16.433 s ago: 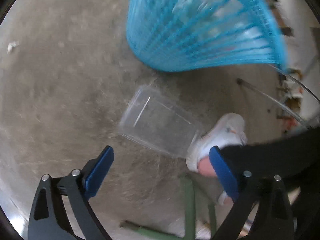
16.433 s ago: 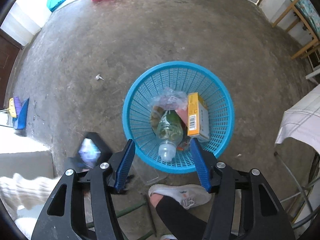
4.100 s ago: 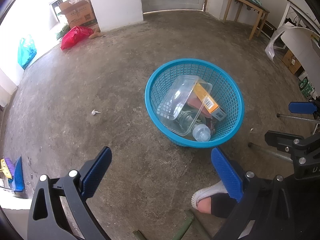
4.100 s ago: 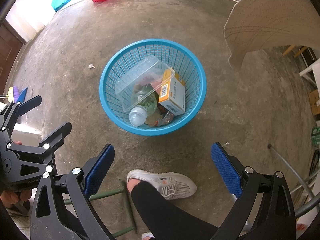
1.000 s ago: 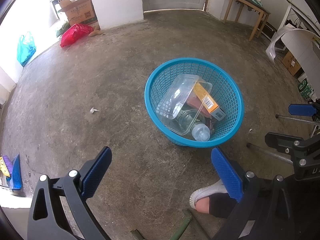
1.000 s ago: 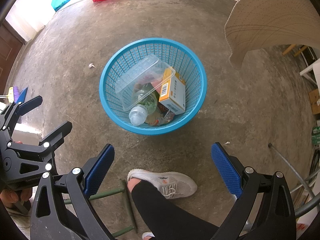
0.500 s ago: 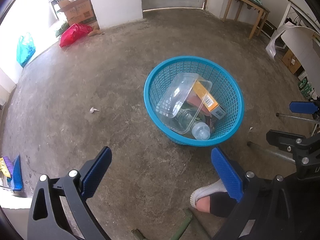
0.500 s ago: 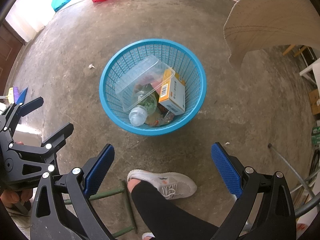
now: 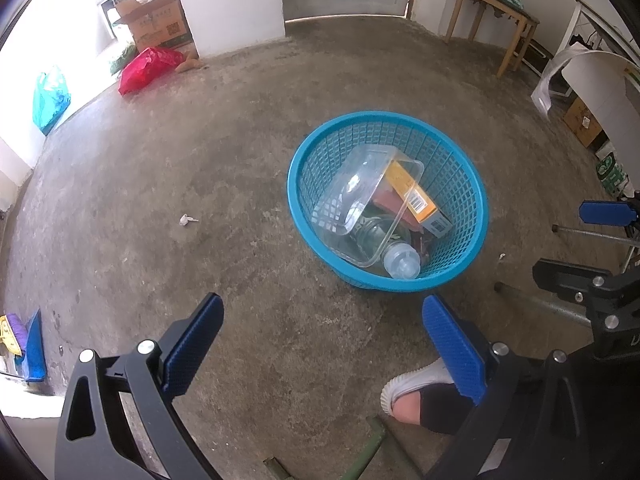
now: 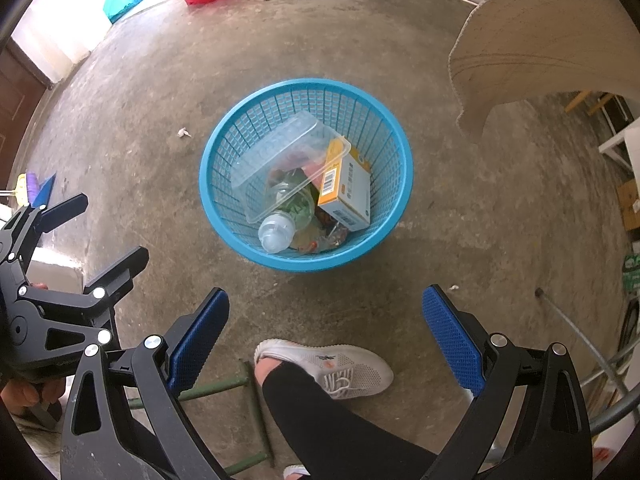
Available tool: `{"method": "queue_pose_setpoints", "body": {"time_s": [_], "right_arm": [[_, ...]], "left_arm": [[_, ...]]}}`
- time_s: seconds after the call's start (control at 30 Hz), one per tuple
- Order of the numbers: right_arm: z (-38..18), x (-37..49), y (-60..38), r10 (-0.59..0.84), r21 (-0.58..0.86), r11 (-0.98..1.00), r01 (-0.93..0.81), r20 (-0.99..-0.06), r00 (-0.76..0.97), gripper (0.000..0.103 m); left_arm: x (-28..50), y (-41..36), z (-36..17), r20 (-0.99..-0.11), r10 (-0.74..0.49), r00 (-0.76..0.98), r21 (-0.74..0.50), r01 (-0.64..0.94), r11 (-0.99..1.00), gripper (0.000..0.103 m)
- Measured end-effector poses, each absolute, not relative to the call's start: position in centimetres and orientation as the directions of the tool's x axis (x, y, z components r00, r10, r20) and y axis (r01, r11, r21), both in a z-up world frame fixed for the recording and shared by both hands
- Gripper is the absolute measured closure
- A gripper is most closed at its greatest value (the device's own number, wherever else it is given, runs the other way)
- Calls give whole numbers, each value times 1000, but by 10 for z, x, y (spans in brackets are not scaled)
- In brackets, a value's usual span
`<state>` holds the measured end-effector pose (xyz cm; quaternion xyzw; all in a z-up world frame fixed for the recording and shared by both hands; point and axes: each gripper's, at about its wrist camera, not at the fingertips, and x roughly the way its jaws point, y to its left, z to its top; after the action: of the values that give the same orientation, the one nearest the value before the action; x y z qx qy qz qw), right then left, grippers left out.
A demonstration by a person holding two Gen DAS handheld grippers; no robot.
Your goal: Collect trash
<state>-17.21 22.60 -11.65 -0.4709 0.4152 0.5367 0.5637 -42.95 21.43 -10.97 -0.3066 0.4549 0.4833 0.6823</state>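
A blue mesh basket stands on the concrete floor. In it lie a clear plastic container, a plastic bottle and an orange and white box. My left gripper is open and empty, held above the floor short of the basket. My right gripper is open and empty, also short of the basket. A small white scrap lies on the floor left of the basket.
The person's white shoe and leg are just below the basket. A green stool frame is beside the foot. Red bag, teal bag and cardboard box sit by the far wall. Metal legs stand right.
Almost nothing has moved over the last second; both grippers hover open. Much earlier, the clear container lay on the floor beside the basket; it now lies inside it.
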Motion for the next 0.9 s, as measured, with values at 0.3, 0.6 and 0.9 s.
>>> {"method": "queue_pose_setpoints", "body": {"time_s": [0.3, 0.6, 0.9], "right_arm": [[-117, -172, 226, 214, -86, -20, -996, -974, 79, 10], [-117, -173, 226, 213, -86, -19, -996, -974, 80, 10], [-117, -173, 226, 214, -86, -21, -996, -974, 80, 10]], "left_arm": [[-429, 216, -110, -918, 379, 119, 23, -937, 348, 5], [-426, 217, -110, -919, 376, 120, 22, -936, 352, 5], [-426, 217, -110, -919, 376, 119, 23, -936, 352, 5]]}}
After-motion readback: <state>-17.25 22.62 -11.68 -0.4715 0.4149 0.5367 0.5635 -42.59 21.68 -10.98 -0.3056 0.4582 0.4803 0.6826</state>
